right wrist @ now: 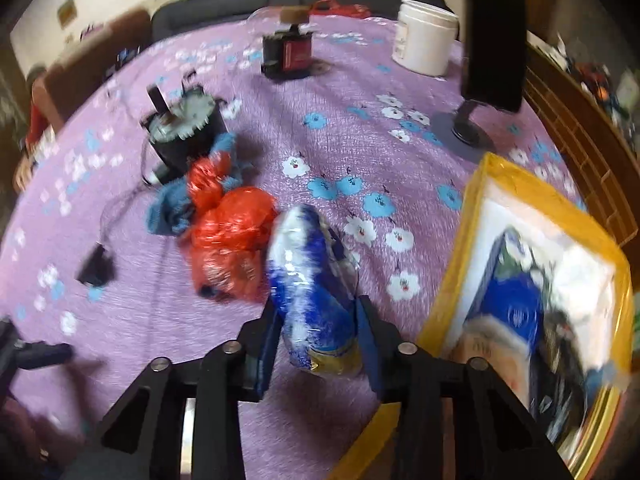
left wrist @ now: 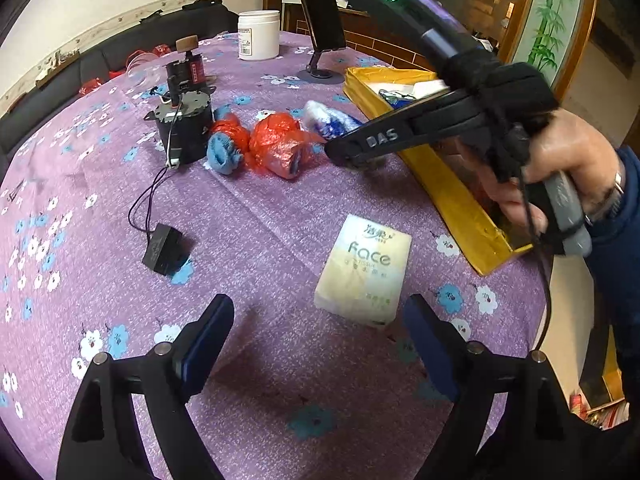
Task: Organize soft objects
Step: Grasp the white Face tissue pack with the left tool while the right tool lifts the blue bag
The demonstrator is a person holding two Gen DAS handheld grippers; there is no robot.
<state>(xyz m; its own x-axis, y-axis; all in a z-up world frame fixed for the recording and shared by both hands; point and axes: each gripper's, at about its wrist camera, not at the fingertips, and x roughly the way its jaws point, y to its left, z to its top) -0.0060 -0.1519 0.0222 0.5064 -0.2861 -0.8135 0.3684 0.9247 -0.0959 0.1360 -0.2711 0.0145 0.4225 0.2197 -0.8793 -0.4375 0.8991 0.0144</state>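
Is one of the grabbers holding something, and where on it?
The right gripper has its jaws closed on the near end of the blue-and-white plastic packet. The left gripper is open and holds nothing.

On the table (left wrist: 280, 220), the tissue pack (left wrist: 366, 270) lies lower centre in the left wrist view, with the open box (left wrist: 444, 196) along the right edge and the small adapter (left wrist: 164, 250) to its left. Upper centre, the wrapped bundle (left wrist: 278, 144) lies between the motor (left wrist: 186, 128) on its left and the plastic packet (left wrist: 330, 120) on its right. Behind them stand the jar (left wrist: 259, 35) and phone stand (left wrist: 320, 24); the box seems to hold packets.
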